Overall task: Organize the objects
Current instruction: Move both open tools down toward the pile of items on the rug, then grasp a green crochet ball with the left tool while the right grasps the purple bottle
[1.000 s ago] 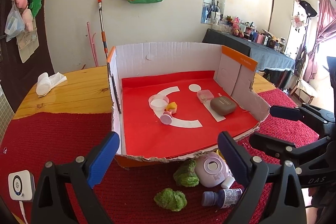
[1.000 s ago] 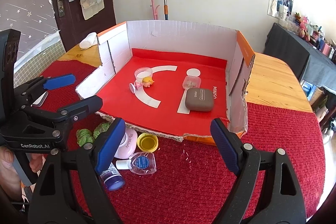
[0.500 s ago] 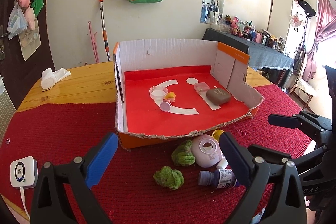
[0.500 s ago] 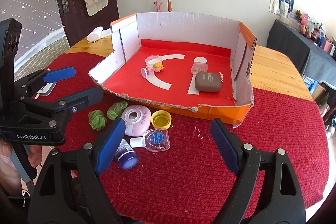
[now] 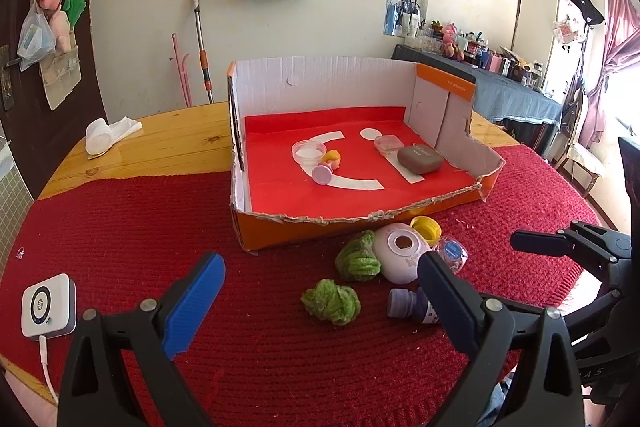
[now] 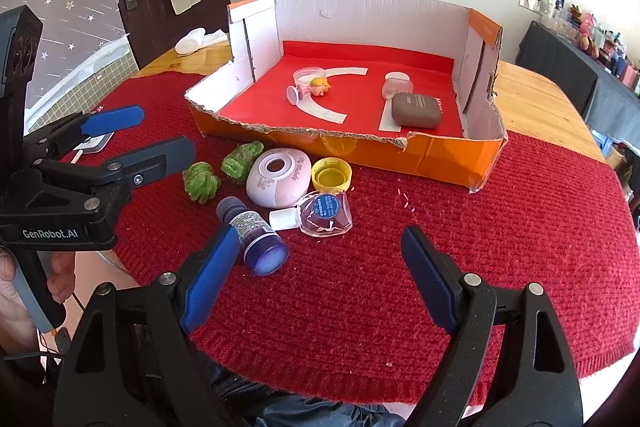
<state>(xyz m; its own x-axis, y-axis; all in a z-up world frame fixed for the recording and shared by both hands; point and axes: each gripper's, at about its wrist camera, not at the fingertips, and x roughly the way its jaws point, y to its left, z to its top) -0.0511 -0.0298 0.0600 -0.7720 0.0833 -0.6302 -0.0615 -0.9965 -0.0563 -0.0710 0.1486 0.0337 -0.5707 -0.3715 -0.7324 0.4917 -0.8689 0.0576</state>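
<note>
An open cardboard box (image 5: 320, 227) (image 6: 440, 155) with a red floor holds a brown case (image 5: 419, 159) (image 6: 416, 109), two clear cups and a small doll (image 6: 319, 86). In front of it on the red mat lie two green balls (image 5: 331, 301) (image 6: 201, 182), a pink oval case (image 5: 400, 257) (image 6: 279, 177), a yellow cap (image 6: 331, 174), a clear flat bottle (image 6: 320, 213) and a purple bottle (image 6: 254, 235) (image 5: 408, 307). My left gripper (image 5: 320, 307) (image 6: 138, 133) is open and empty above the mat. My right gripper (image 6: 316, 267) is open and empty near the purple bottle.
A white charger puck (image 5: 48, 305) with a cable lies at the mat's left edge. A rolled white cloth (image 5: 100, 139) lies on the wooden table (image 5: 160, 147) behind. The mat's front edge is close to me.
Both grippers have pulled back and up from the box toward the near edge; the loose items in front of the box now show in full. Nothing was picked up.
</note>
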